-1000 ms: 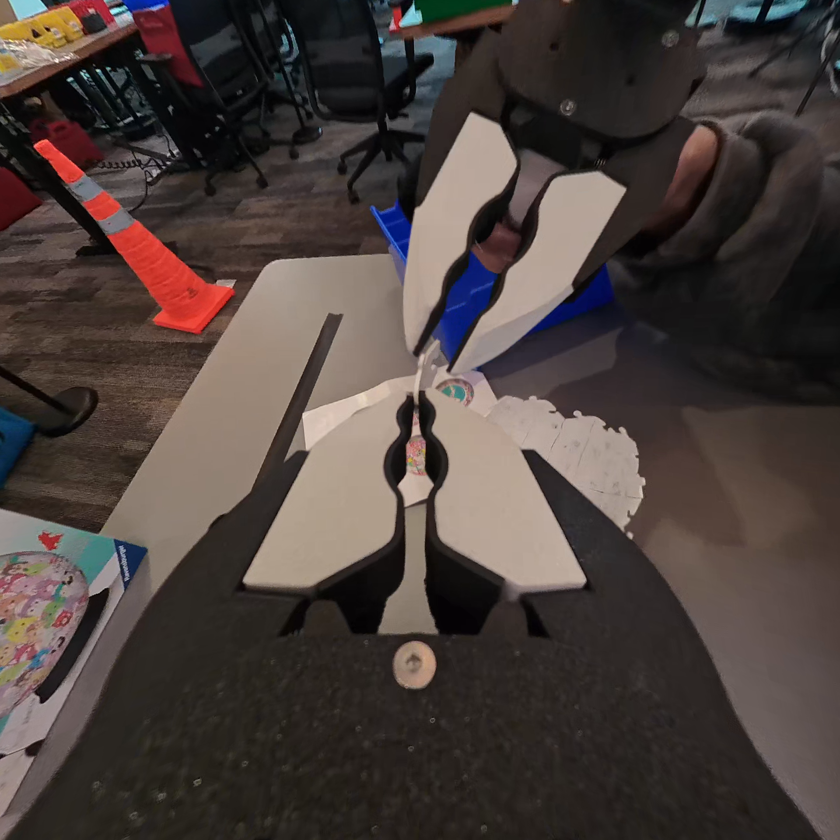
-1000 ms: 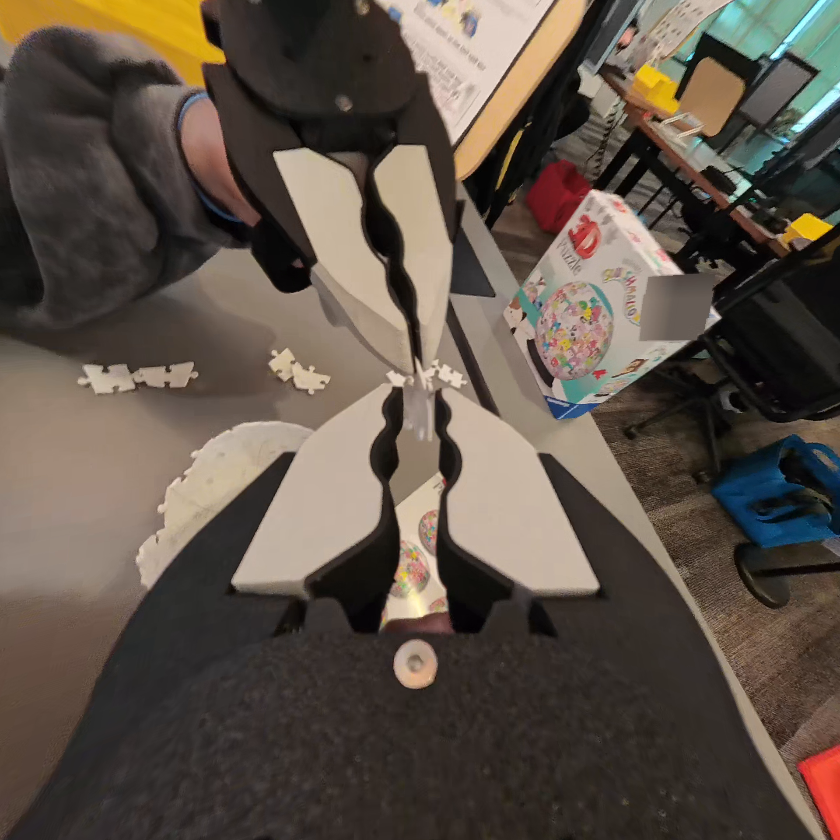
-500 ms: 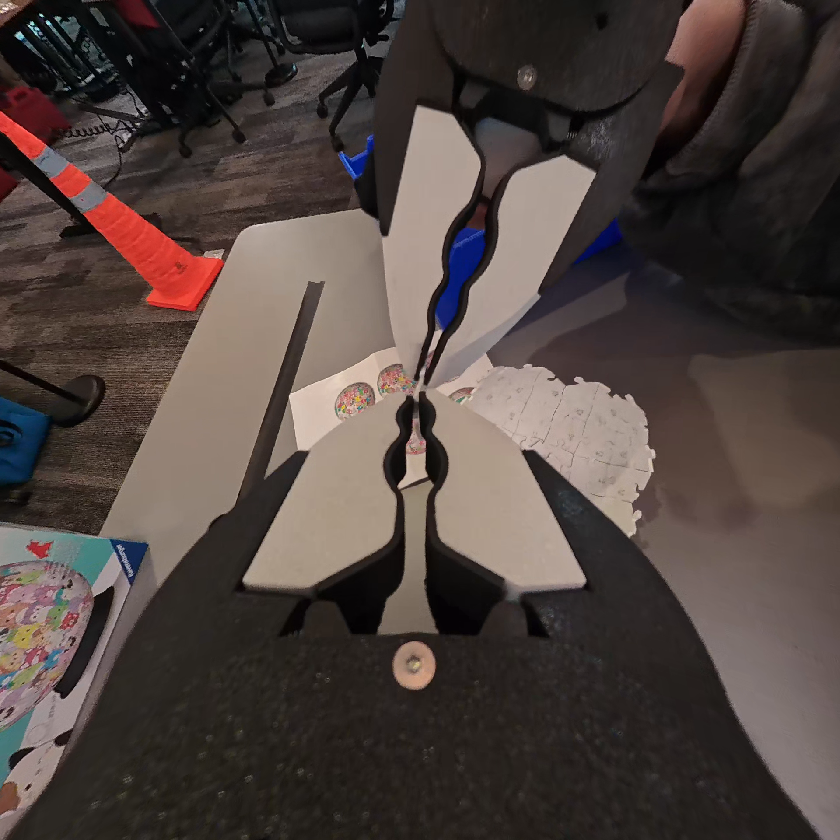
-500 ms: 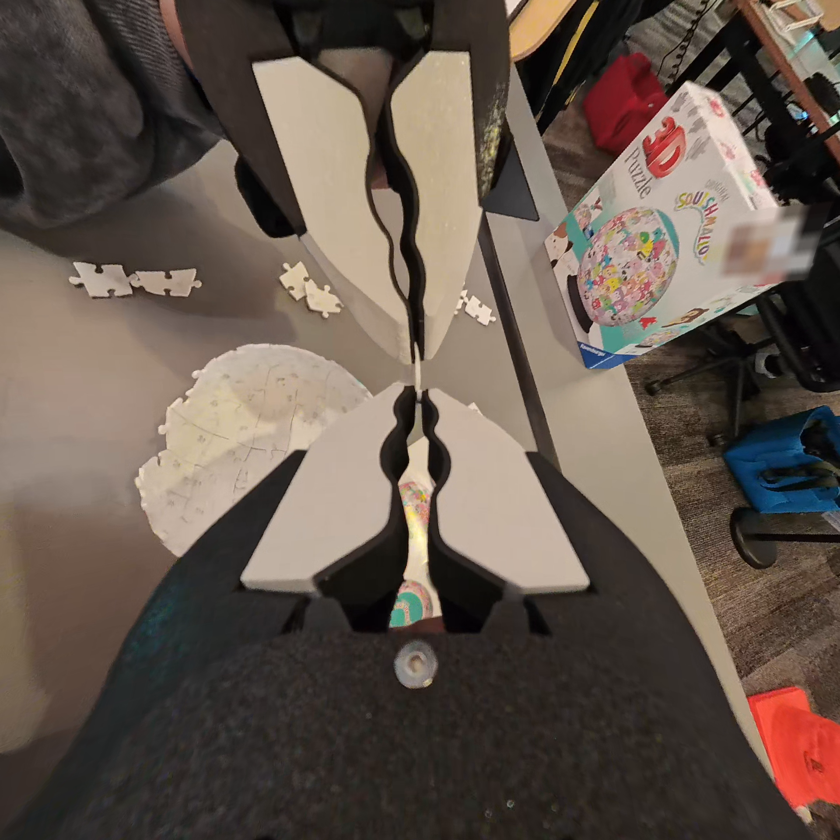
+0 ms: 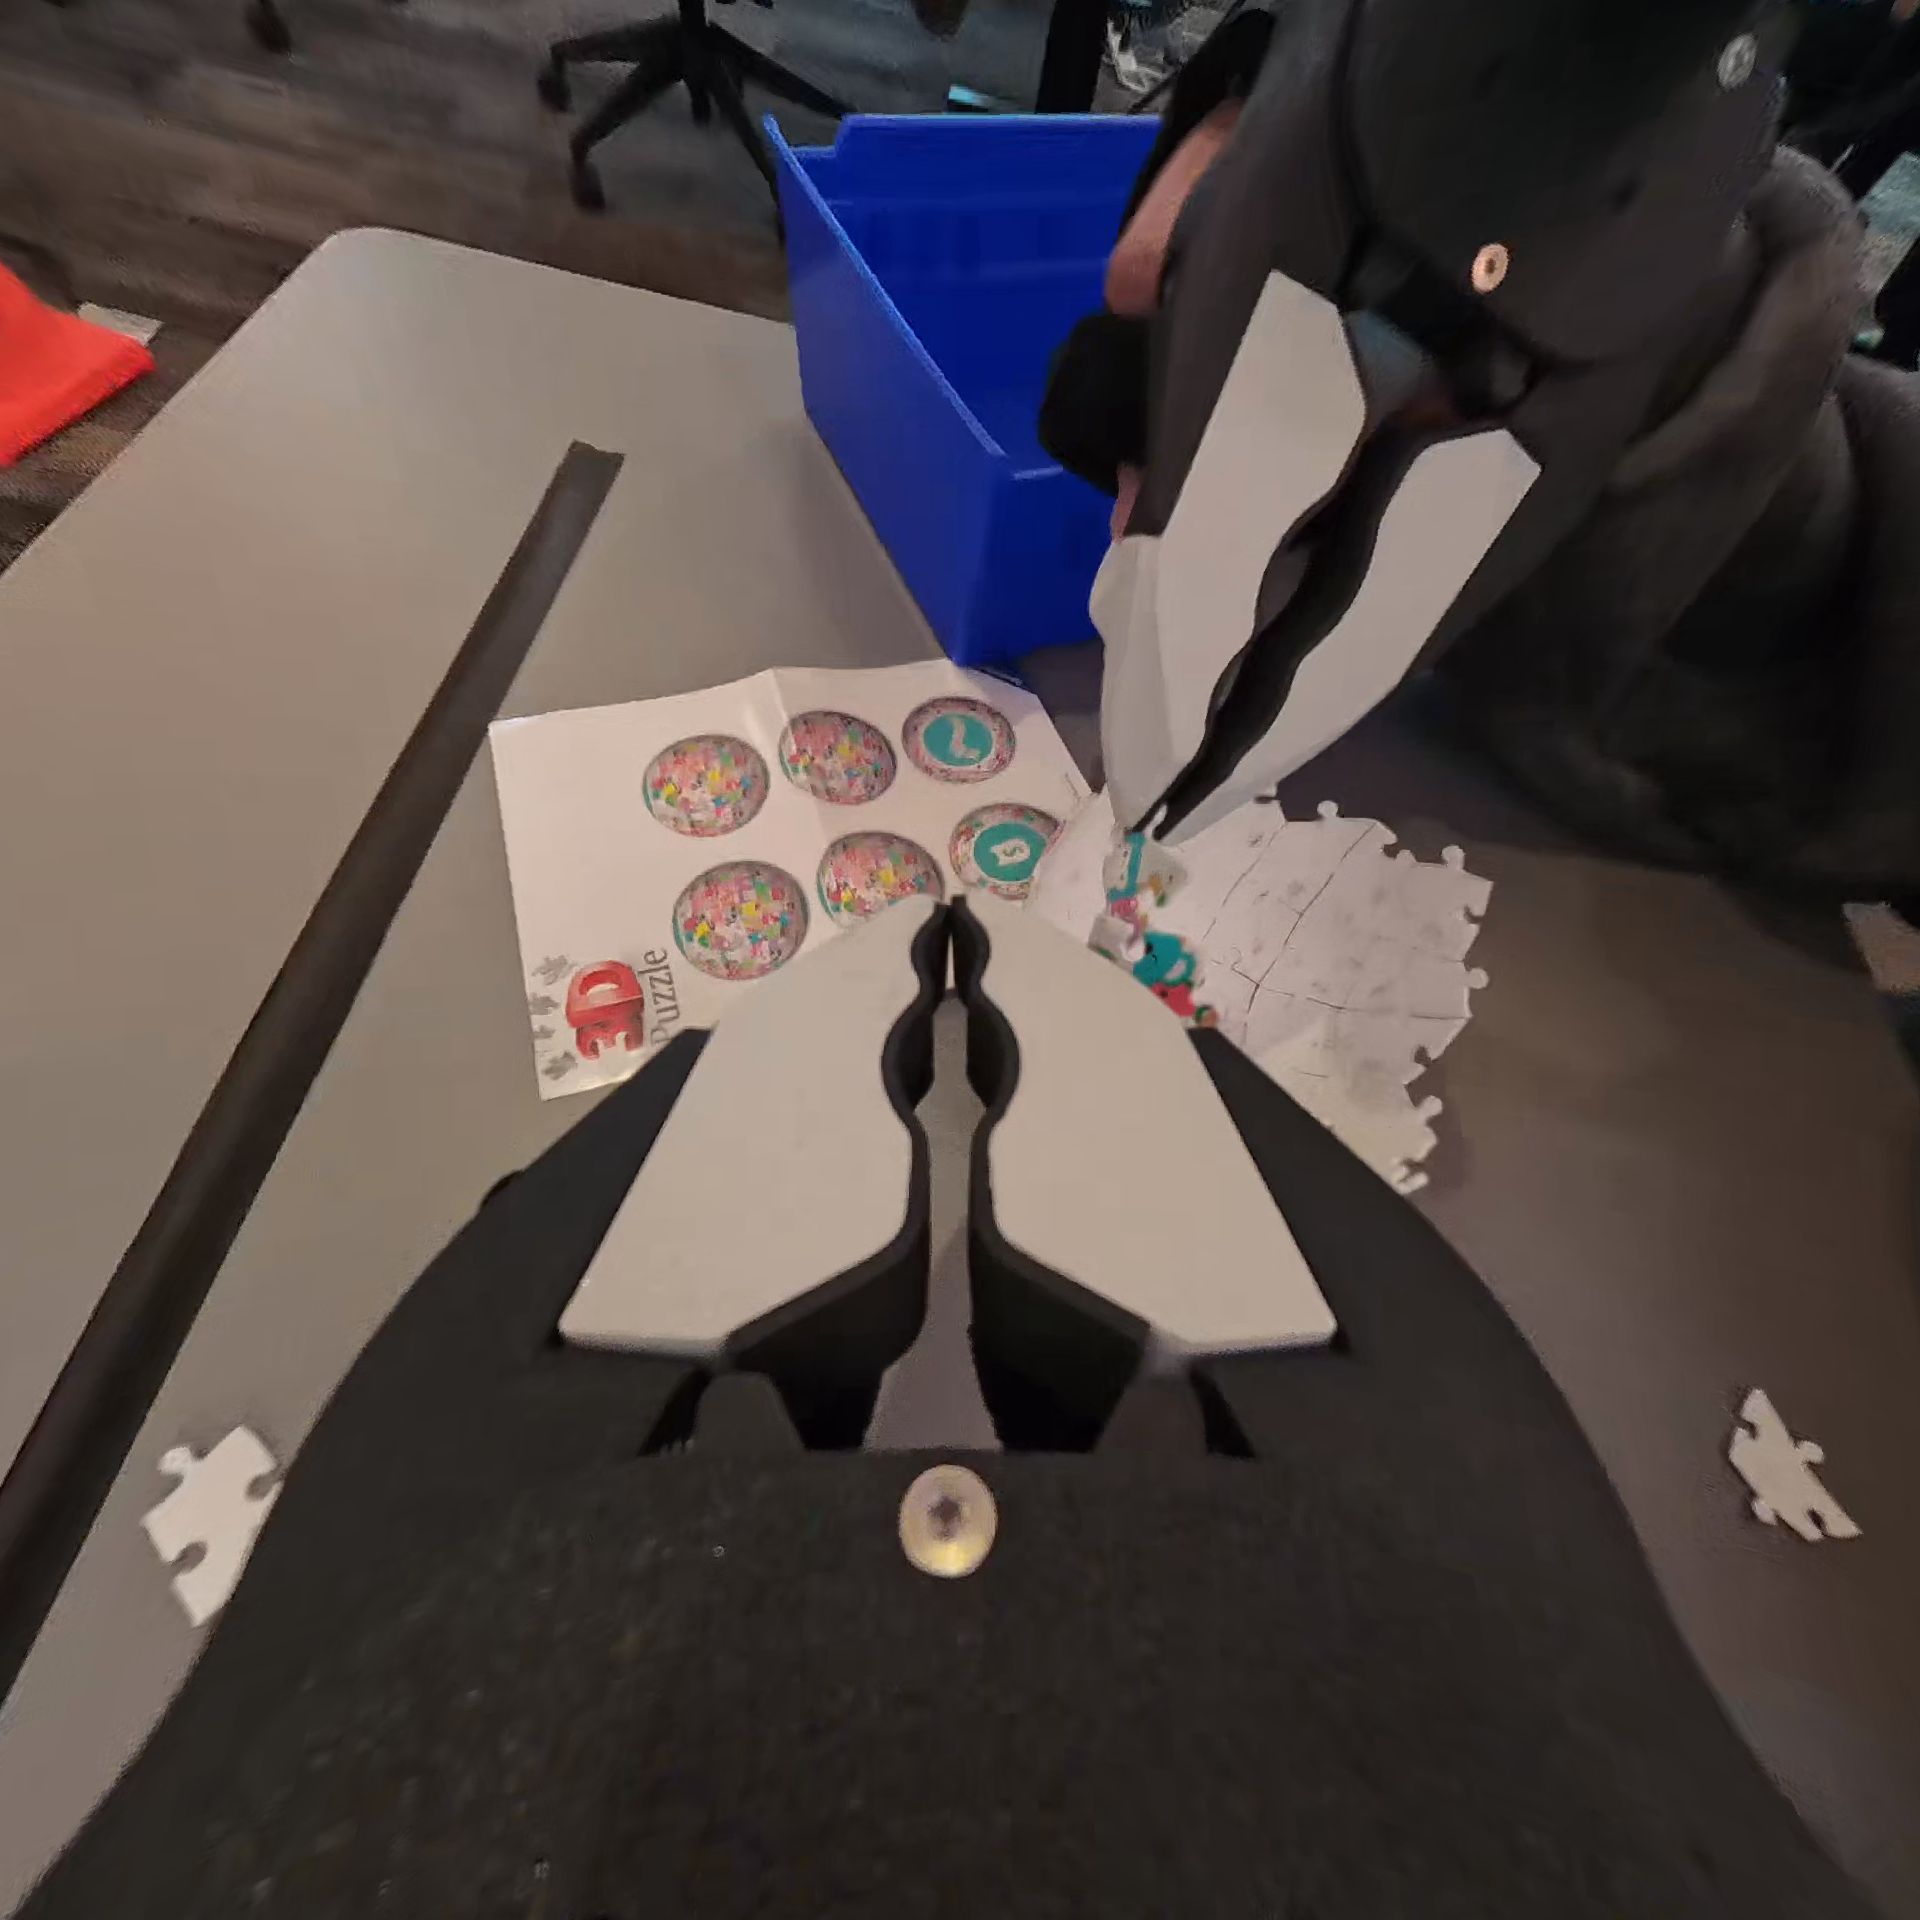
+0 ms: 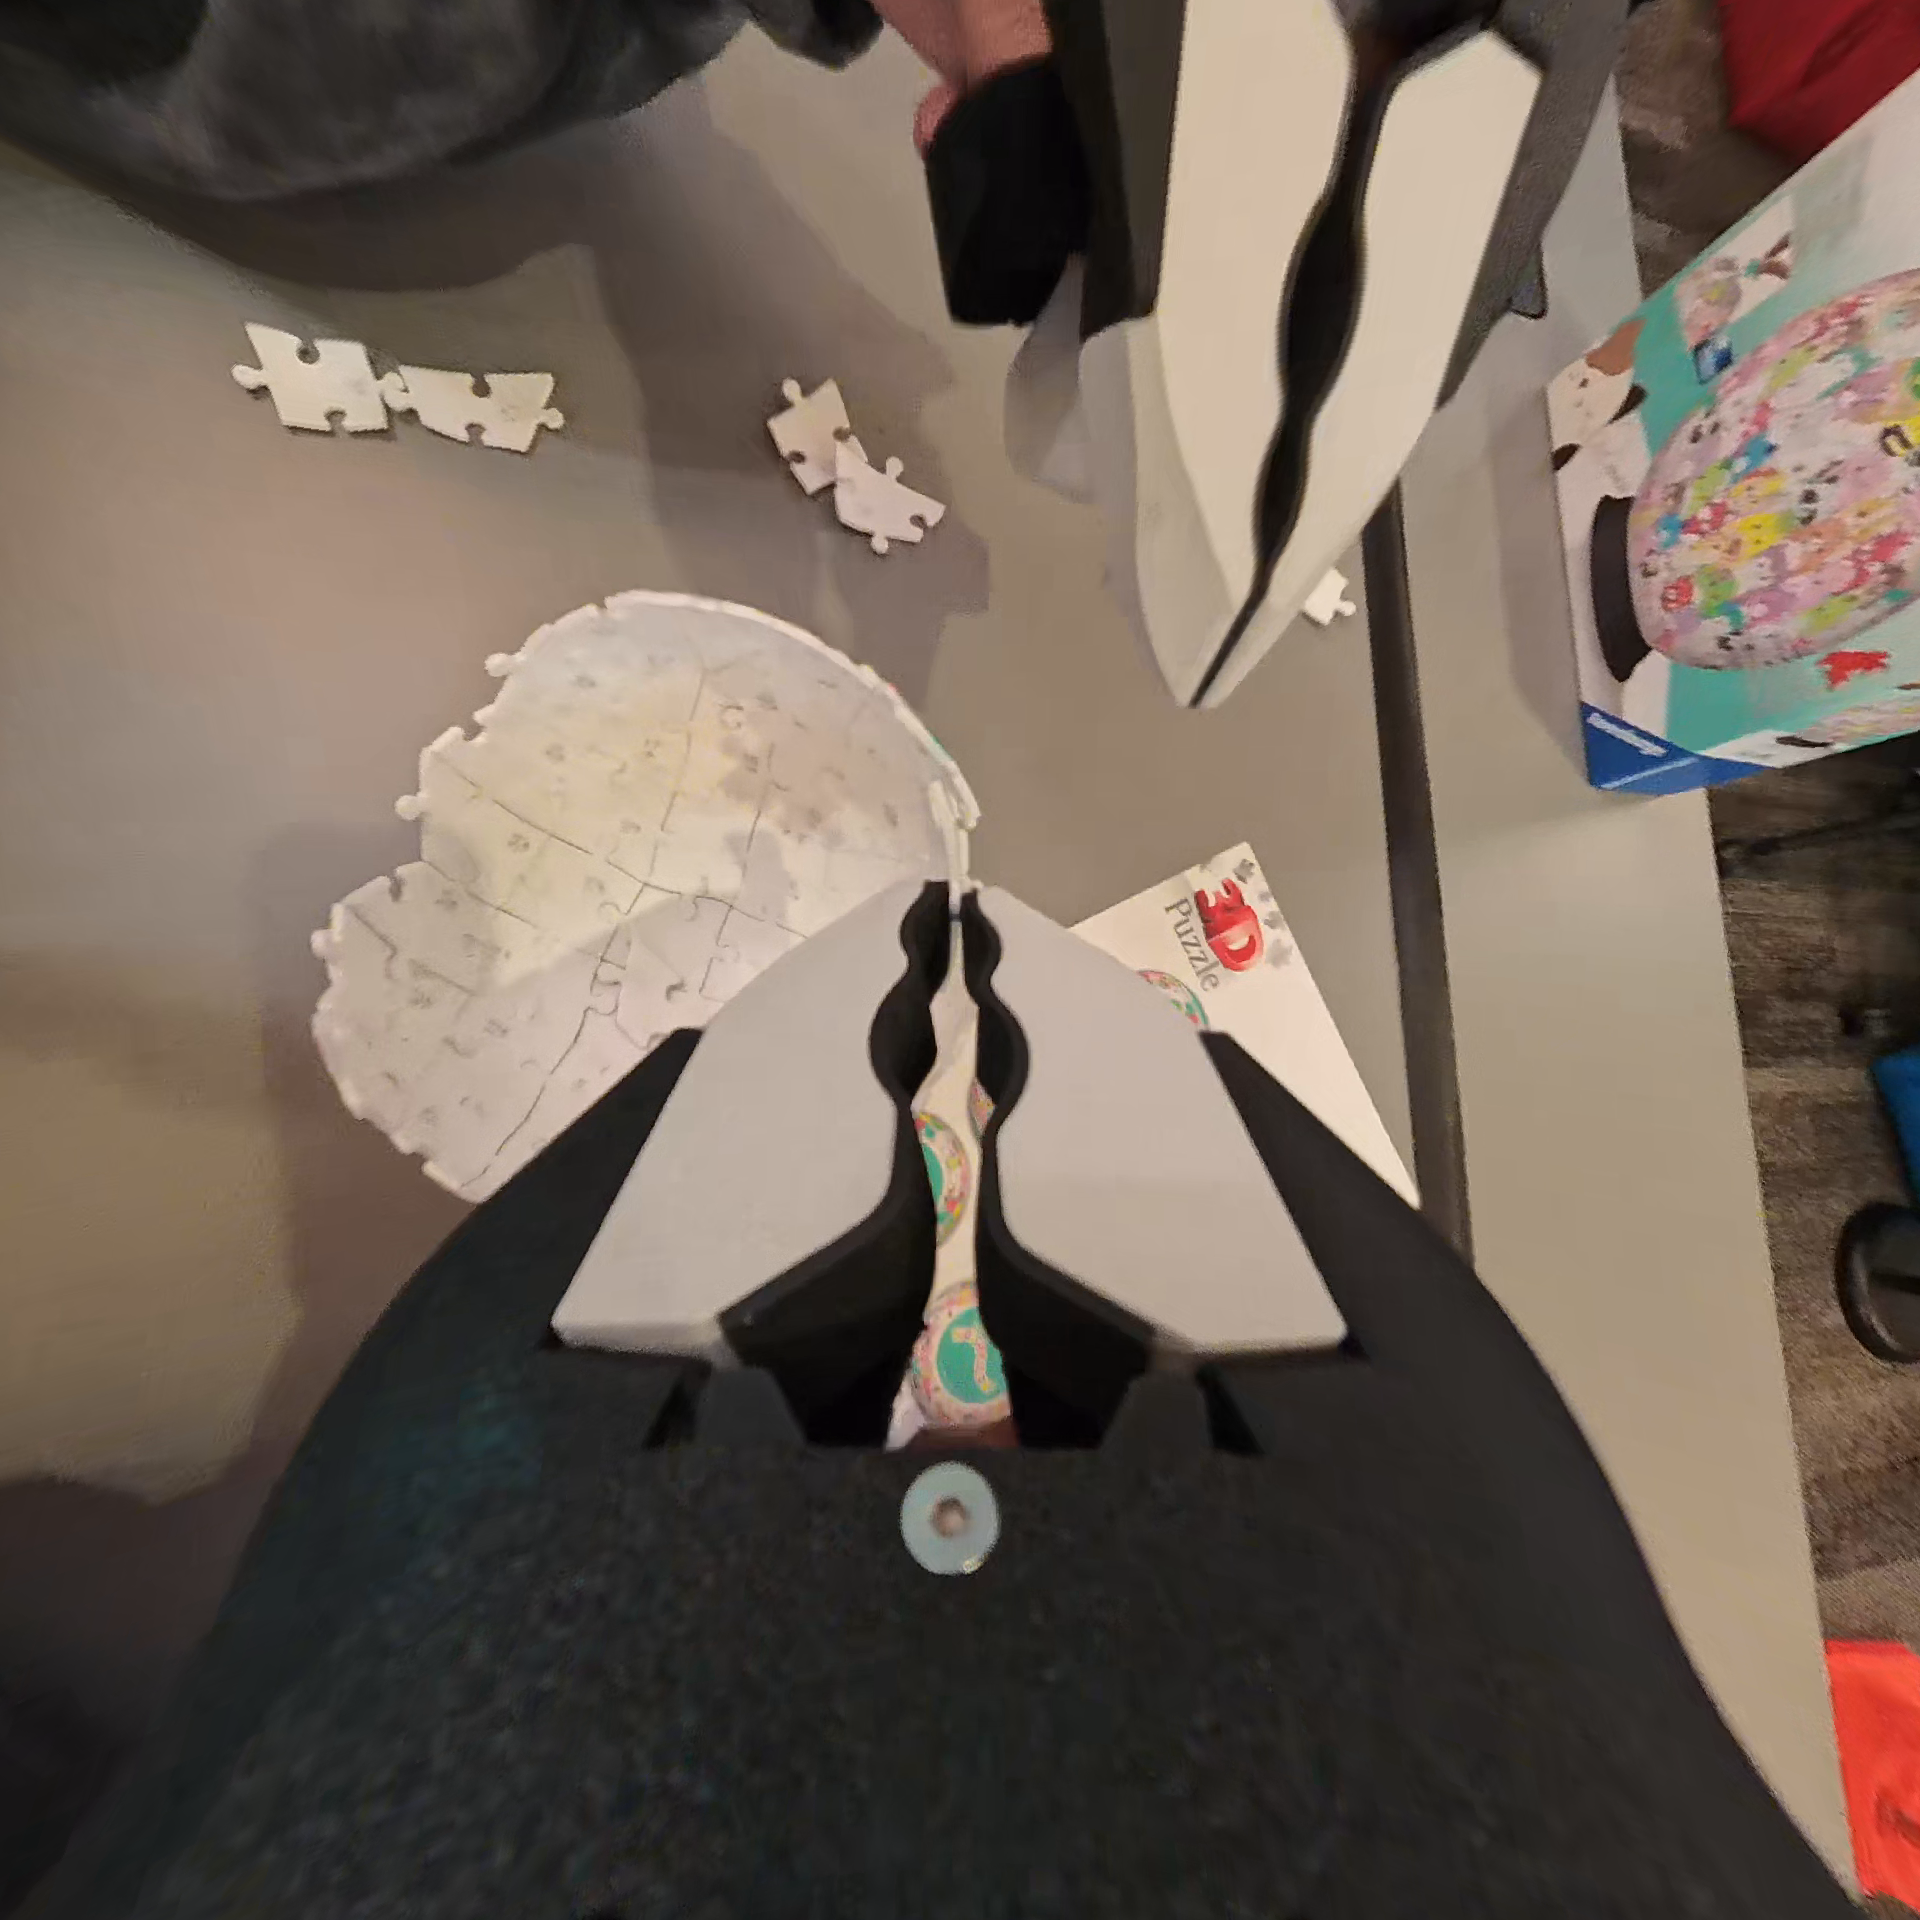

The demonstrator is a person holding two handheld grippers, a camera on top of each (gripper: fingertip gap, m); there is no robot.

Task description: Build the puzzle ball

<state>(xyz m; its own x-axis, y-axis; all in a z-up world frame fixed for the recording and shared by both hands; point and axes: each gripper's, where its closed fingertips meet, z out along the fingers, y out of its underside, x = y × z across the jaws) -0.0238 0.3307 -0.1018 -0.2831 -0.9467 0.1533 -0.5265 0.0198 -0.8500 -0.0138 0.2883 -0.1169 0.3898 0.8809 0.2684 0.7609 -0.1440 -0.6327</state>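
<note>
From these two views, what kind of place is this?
Likely an office or lab workspace: a grey table, an office chair's wheeled base on carpet beyond it, and a blue storage bin beside a puzzle box.

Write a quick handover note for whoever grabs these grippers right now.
The left hand-held gripper is shut, with nothing visible in it.
The right hand-held gripper is shut on the rim of the partial ball shell.
The shell sits white side up on the table, beside the instruction sheet. The loose pieces lie scattered around it.
Done: one curved section joined. Left: add the loose pieces and close the ball.
</note>
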